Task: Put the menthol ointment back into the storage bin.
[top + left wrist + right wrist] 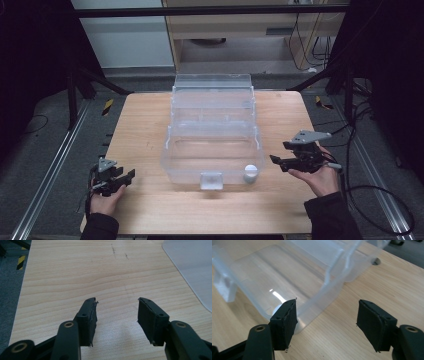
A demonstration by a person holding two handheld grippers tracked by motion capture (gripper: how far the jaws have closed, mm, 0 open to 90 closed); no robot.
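1. Surface: light wood table point(150, 130), rectangular, faint dark scuffs on the grain in left gripper view.
2. Room: dark grey carpet floor point(45, 150) round the table; metal rail point(50, 175) along left side, another at right; black frame legs at far corners; yellow/black tape marks point(107, 106) on floor near both far corners; pale cabinet w/ cables behind.
3. Item: clear plastic bin point(212, 107), lid off/open, centre of table, long axis running away from the person; latch tab point(211, 180) on near wall.
4. Item: small white round cap point(250, 171), inside bin at near-right corner, against the wall.
5. Left gripper point(125, 179): near-left corner of table, held low in left hand; jaws apart, nothing btwn them, bare wood under them. Bin edge at far right of its view, well apart.
6. Right gripper point(278, 162): right of bin, near its near-right corner, pointing at it; jaws wide apart, nothing btwn pads. Not touching bin.
7. Open room: wide bare strips left & right of bin; narrower strip btwn bin front and near table edge; far end of bin reaches far edge.
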